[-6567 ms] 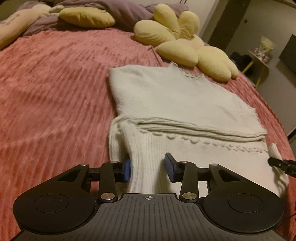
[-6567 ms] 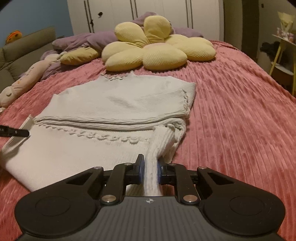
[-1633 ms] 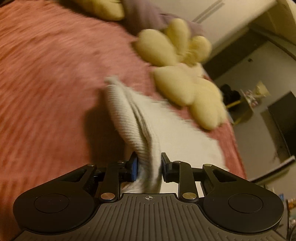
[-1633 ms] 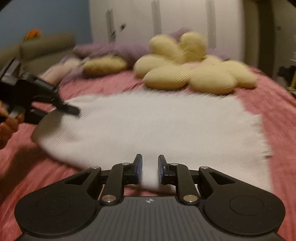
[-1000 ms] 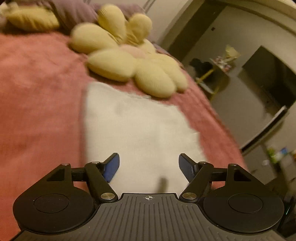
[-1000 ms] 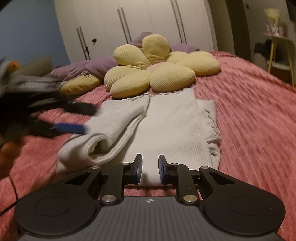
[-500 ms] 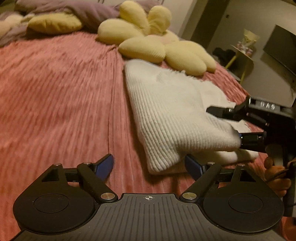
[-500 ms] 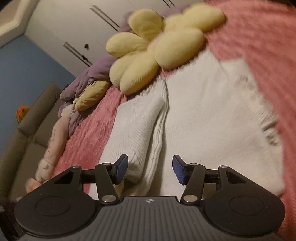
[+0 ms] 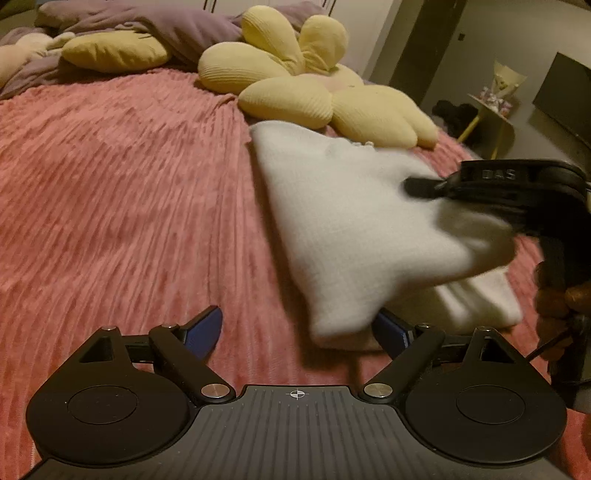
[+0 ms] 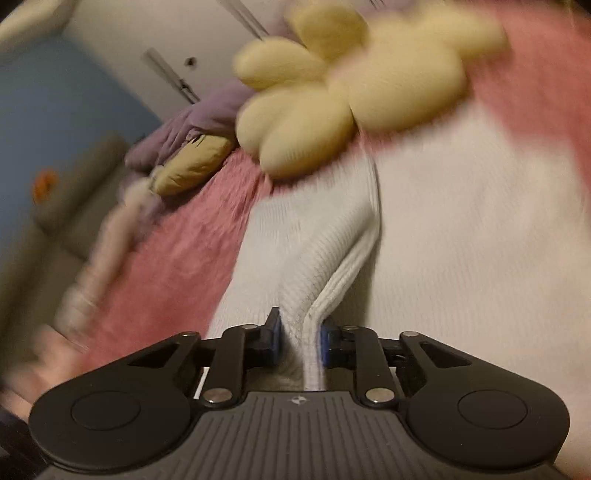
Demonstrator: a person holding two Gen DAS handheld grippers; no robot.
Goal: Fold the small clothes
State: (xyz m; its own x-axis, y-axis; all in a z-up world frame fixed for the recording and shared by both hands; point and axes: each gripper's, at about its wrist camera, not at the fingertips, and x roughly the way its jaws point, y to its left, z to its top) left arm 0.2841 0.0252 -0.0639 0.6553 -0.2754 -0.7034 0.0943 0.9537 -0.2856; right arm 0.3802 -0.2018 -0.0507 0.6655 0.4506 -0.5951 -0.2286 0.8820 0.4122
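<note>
A white knit sweater lies partly folded on the pink bedspread. My left gripper is open and empty, just in front of the sweater's near corner. My right gripper is shut on a ribbed edge of the sweater and lifts that fold off the layer below. It shows from outside in the left wrist view, pulling the upper layer to the right, with a hand below it. The image is blurred by motion.
A yellow flower-shaped cushion lies just behind the sweater and also shows in the right wrist view. A purple duvet and a yellow pillow are at the bed's head. A small side table stands off the bed at right.
My right gripper has closed on the sweater's ribbed edge and lifted it to the right. My left gripper stays open and has barely moved.
</note>
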